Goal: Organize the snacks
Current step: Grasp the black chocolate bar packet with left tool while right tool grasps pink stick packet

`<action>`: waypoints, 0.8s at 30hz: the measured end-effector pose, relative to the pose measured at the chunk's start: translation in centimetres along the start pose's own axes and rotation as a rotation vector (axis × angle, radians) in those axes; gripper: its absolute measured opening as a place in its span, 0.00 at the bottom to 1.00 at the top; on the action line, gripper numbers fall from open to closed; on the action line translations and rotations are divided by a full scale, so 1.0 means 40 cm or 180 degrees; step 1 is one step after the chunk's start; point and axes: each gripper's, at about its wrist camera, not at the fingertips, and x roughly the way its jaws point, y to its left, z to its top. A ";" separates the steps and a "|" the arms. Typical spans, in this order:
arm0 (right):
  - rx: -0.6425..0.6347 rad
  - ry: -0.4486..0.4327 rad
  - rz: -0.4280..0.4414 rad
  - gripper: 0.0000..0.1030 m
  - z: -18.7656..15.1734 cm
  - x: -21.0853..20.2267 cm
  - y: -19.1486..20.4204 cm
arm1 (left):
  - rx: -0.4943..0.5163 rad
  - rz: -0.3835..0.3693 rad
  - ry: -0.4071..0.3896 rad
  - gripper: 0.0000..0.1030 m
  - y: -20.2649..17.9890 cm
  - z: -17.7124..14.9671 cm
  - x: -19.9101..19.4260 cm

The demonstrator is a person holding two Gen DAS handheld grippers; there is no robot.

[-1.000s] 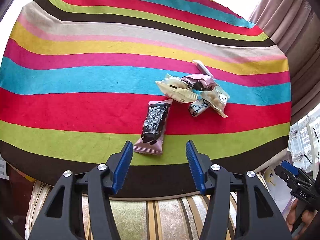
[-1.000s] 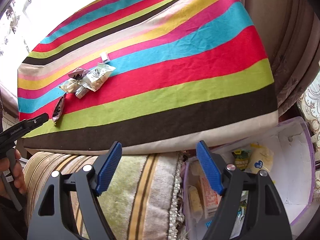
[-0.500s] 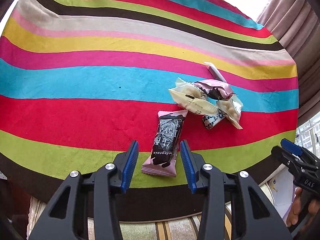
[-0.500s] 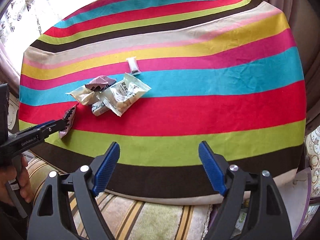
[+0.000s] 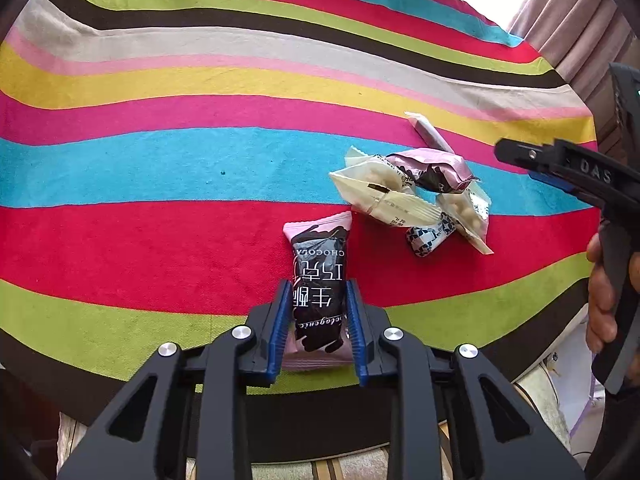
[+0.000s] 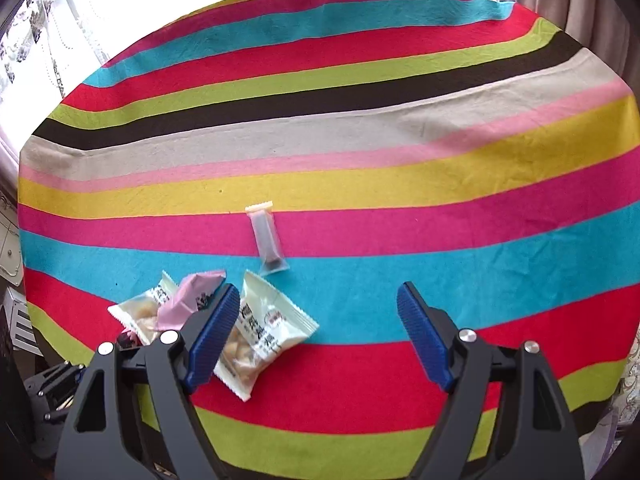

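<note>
A pink and black chocolate packet (image 5: 318, 276) lies on the striped tablecloth (image 5: 160, 160) near its front edge. My left gripper (image 5: 319, 284) is closing on it, and both blue pads touch its long sides. Behind it to the right lies a pile: a cream packet (image 5: 384, 196), a pink wrapper (image 5: 432, 164), a small blue-and-white candy (image 5: 430, 236) and a slim stick (image 5: 430, 134). My right gripper (image 6: 317, 288) hovers open over the cloth. Its left finger is above a white nut packet (image 6: 268, 328), with the slim stick (image 6: 266, 236) just ahead.
A person's hand (image 5: 604, 292) holds the right gripper's handle at the right edge of the left wrist view. Curtains (image 5: 572, 12) hang at the back right. A striped cushion (image 5: 360, 468) shows below the table's front edge. The far half of the cloth (image 6: 360, 120) carries nothing.
My left gripper moved forward and down over the chocolate packet and its jaws narrowed onto it. My right gripper swung from the box beside the table to the snack pile.
</note>
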 end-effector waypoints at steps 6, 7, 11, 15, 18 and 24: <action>-0.0091 0.0135 0.0057 0.73 0.050 0.094 0.035 | 0.0089 0.0073 -0.0048 0.21 -0.015 -0.008 0.001; -0.0126 0.0177 0.0053 0.67 0.055 0.110 0.041 | 0.0087 0.0066 -0.0051 0.21 -0.015 -0.009 0.001; -0.0229 0.0301 -0.0001 0.54 0.059 0.161 0.056 | 0.0069 0.0051 -0.0065 0.21 -0.013 -0.011 -0.001; -0.0357 0.0259 -0.0088 0.46 0.069 0.174 0.071 | 0.0098 0.0069 -0.0079 0.21 -0.020 -0.016 -0.003; -0.0449 0.0234 -0.0194 0.29 0.070 0.180 0.079 | 0.0098 0.0064 -0.0083 0.20 -0.019 -0.020 -0.006; -0.0645 0.0166 -0.0263 0.14 0.055 0.181 0.119 | 0.0098 0.0072 -0.0089 0.20 -0.021 -0.021 -0.010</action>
